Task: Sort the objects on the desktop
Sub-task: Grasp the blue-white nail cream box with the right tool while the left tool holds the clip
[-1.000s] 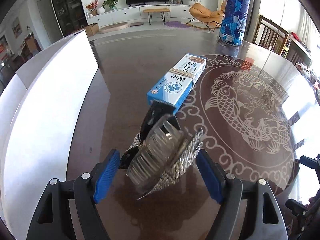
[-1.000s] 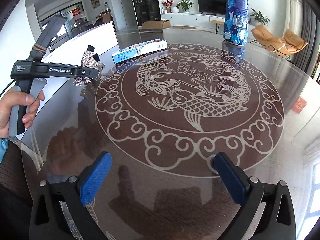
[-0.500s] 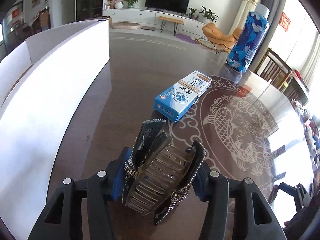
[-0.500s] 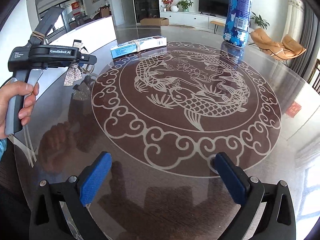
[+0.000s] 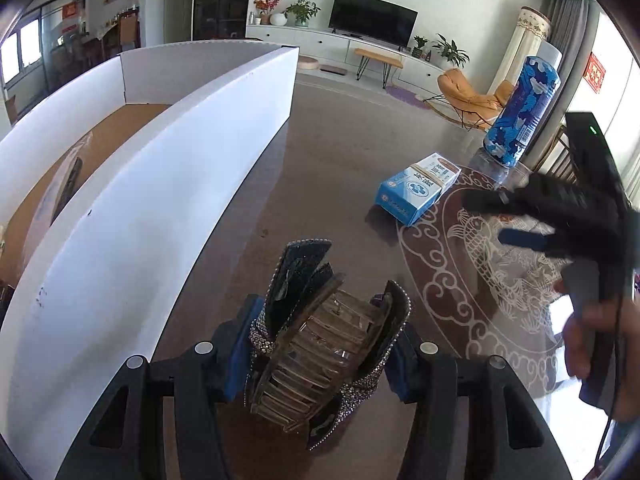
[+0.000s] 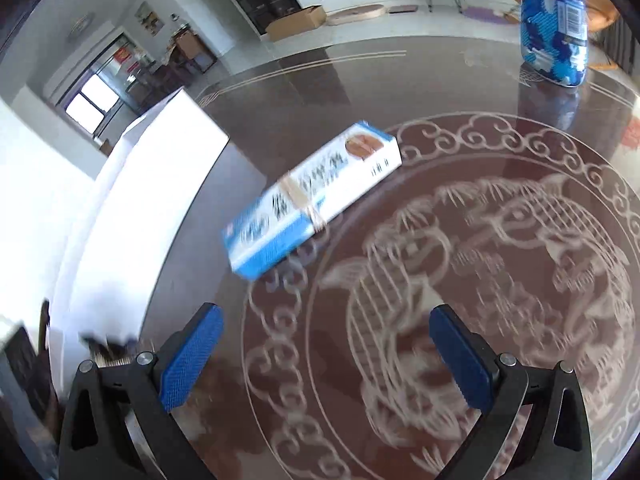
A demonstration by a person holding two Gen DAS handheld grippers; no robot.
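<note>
Now my left gripper (image 5: 320,344) clamps the rhinestone-trimmed clear hair claw clip (image 5: 324,344) beside the white cardboard box (image 5: 132,216); I should lift over its wall before releasing. My right gripper (image 6: 326,354), wide and empty, faces the blue-and-white carton (image 6: 312,196).

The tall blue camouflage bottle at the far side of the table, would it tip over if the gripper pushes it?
Probably. The blue camouflage bottle stands upright, tall on a narrow base, so a push high up would likely topple it. The glossy table may let it slide if nudged low. Once down, its round body would probably roll.
</note>
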